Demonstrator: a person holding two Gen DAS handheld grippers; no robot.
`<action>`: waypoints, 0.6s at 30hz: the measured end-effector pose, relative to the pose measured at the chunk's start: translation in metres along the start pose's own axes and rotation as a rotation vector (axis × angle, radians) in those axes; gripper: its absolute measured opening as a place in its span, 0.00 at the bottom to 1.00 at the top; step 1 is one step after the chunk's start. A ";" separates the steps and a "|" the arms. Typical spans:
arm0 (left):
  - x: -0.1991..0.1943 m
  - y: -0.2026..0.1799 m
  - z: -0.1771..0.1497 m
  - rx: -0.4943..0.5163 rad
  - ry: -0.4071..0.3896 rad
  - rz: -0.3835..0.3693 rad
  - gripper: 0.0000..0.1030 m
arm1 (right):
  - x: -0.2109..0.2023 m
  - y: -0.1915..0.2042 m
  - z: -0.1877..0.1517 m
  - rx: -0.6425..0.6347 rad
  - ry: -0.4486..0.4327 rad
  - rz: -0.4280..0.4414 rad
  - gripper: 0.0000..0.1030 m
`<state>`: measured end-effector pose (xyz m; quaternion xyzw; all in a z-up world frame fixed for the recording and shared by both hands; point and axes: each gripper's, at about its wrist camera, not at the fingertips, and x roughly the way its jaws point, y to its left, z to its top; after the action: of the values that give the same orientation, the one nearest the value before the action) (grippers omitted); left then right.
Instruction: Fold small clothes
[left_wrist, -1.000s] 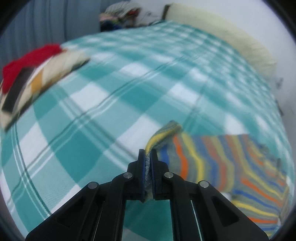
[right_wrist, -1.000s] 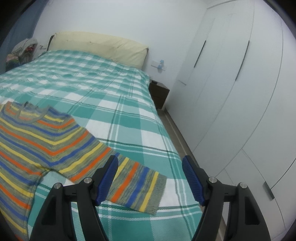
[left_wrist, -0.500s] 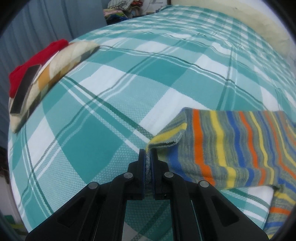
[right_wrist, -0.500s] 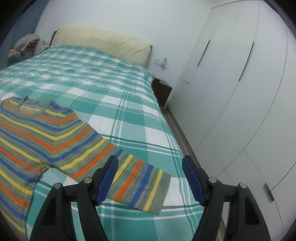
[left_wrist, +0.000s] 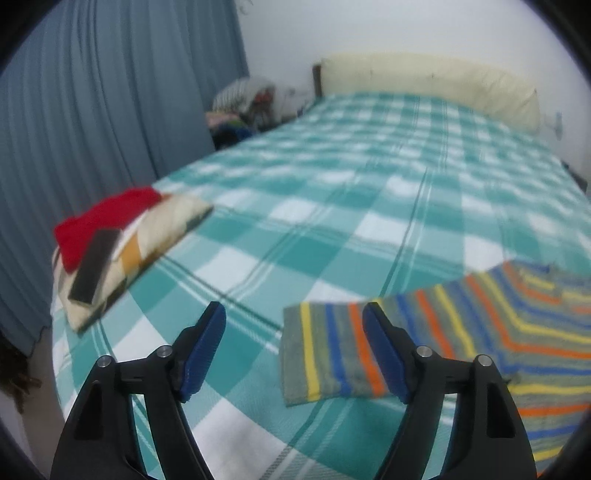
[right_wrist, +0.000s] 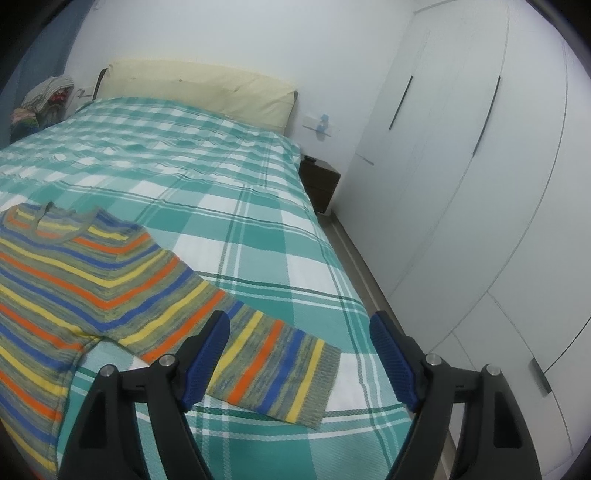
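Note:
A small striped sweater (right_wrist: 88, 280) in grey, orange, yellow and blue lies flat on the teal checked bedspread (right_wrist: 236, 221). Its left sleeve (left_wrist: 332, 350) lies stretched out flat in the left wrist view. My left gripper (left_wrist: 295, 347) is open and empty, raised above the sleeve's cuff. Its right sleeve (right_wrist: 273, 358) lies flat toward the bed's right edge. My right gripper (right_wrist: 299, 358) is open and empty, hovering over that sleeve's cuff end.
A folded pile with a red garment (left_wrist: 99, 221) on a cream patterned one (left_wrist: 147, 240) lies near the bed's left edge. Blue curtains (left_wrist: 92, 110) hang left. A cream headboard cushion (right_wrist: 199, 88), a nightstand (right_wrist: 321, 181) and white wardrobe doors (right_wrist: 480, 184) stand around the bed.
My left gripper has opened and let go of the left sleeve cuff, which now lies flat, and has lifted and tilted up. My right gripper has stayed open over the right sleeve.

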<state>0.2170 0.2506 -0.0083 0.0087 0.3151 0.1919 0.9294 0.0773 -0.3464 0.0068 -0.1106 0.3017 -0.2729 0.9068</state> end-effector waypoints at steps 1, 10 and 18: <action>-0.003 -0.001 0.002 -0.006 -0.015 -0.005 0.78 | 0.000 0.001 0.000 -0.005 -0.003 -0.001 0.75; -0.020 -0.008 0.008 -0.009 -0.080 0.006 0.79 | -0.004 0.004 -0.002 -0.024 -0.012 -0.010 0.75; -0.022 -0.011 0.009 -0.008 -0.088 0.016 0.79 | -0.005 0.002 -0.001 -0.018 -0.016 -0.011 0.75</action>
<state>0.2096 0.2336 0.0101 0.0162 0.2728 0.2002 0.9409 0.0739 -0.3422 0.0075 -0.1226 0.2964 -0.2744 0.9065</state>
